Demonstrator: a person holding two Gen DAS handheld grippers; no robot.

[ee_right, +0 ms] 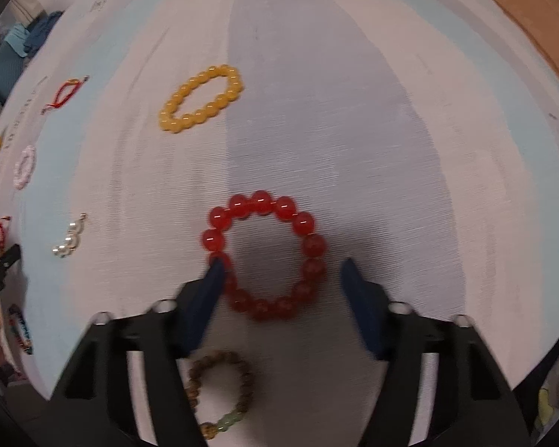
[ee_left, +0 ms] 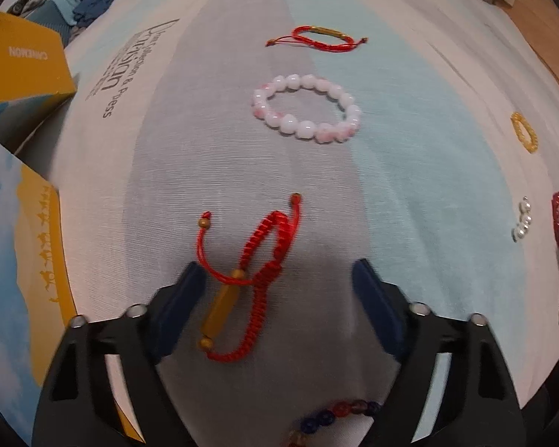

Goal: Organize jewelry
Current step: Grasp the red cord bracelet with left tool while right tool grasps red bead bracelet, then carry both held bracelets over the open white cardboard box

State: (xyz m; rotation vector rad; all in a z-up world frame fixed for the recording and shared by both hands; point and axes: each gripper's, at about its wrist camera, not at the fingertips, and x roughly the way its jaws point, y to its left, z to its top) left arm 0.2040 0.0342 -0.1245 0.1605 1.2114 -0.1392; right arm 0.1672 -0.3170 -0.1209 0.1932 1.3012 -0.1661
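My left gripper [ee_left: 279, 272] is open over a red braided cord bracelet [ee_left: 253, 279] with an amber tube bead, lying on the cloth between the fingers, nearer the left finger [ee_left: 184, 298]. Farther off lie a pink-white bead bracelet [ee_left: 305, 108] and a second red cord bracelet [ee_left: 316, 37]. My right gripper [ee_right: 281, 268] is open around a red bead bracelet [ee_right: 264, 255]; its left finger [ee_right: 205, 298] touches the beads. A yellow bead bracelet [ee_right: 201, 98] lies beyond, and a brown bead bracelet [ee_right: 220, 395] lies below the fingers.
A striped white, grey and pale-blue cloth [ee_left: 410, 149] covers the surface. Yellow and blue boxes [ee_left: 22, 67] stand at the left. A small pearl piece [ee_right: 69, 238] lies at the left of the right view. A multicoloured bead bracelet [ee_left: 335, 413] lies under my left gripper.
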